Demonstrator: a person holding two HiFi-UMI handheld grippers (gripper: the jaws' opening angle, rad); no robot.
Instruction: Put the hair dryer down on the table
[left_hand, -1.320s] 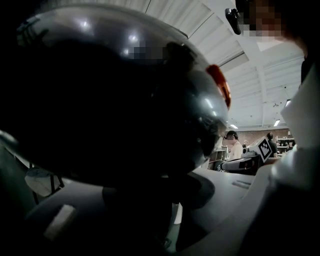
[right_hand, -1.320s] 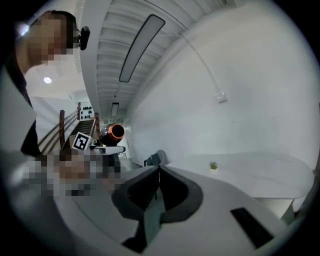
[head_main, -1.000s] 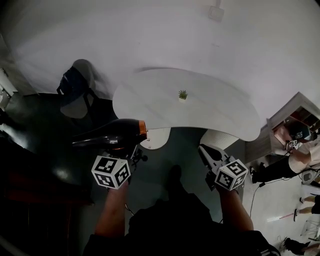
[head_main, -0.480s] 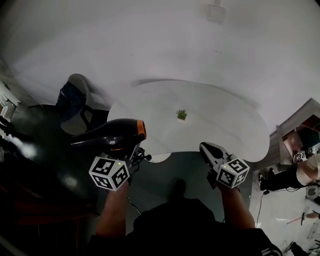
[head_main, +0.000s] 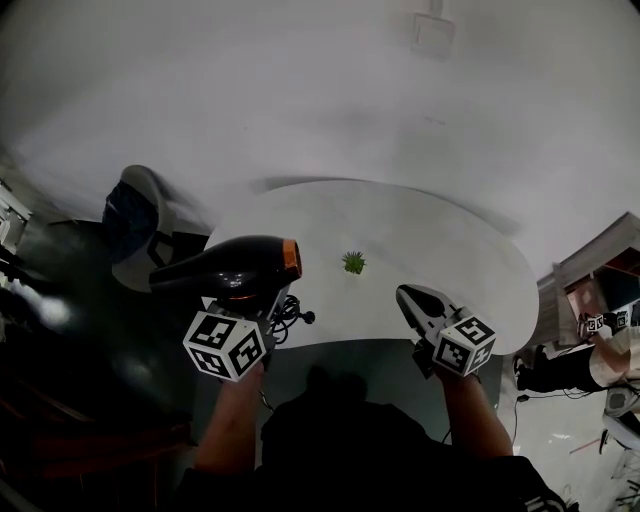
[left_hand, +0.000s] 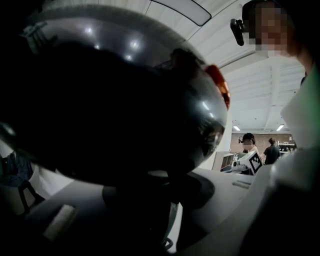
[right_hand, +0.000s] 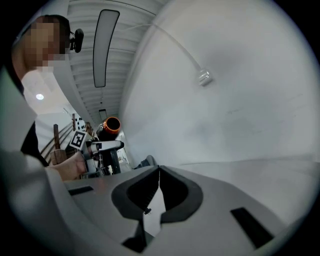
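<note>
The black hair dryer (head_main: 228, 272) with an orange ring at its nozzle hangs over the near left edge of the white table (head_main: 430, 235). My left gripper (head_main: 248, 305) is shut on its handle, and the barrel points right. In the left gripper view the dryer's body (left_hand: 115, 100) fills the picture and its handle (left_hand: 145, 200) sits between the jaws. Its black cord (head_main: 291, 318) dangles by the gripper. My right gripper (head_main: 412, 300) is shut and empty over the table's near edge; its tips (right_hand: 159, 171) meet. The right gripper view also shows the dryer (right_hand: 109, 125).
A small green plant (head_main: 352, 262) stands on the table between the two grippers. A chair (head_main: 135, 220) stands left of the table and a shelf unit (head_main: 600, 275) at the far right. A white wall (head_main: 330, 90) rises behind the table.
Both grippers have moved forward toward the table. The dryer, before over the dark floor, now hangs over the table's near edge. The jaws have not changed.
</note>
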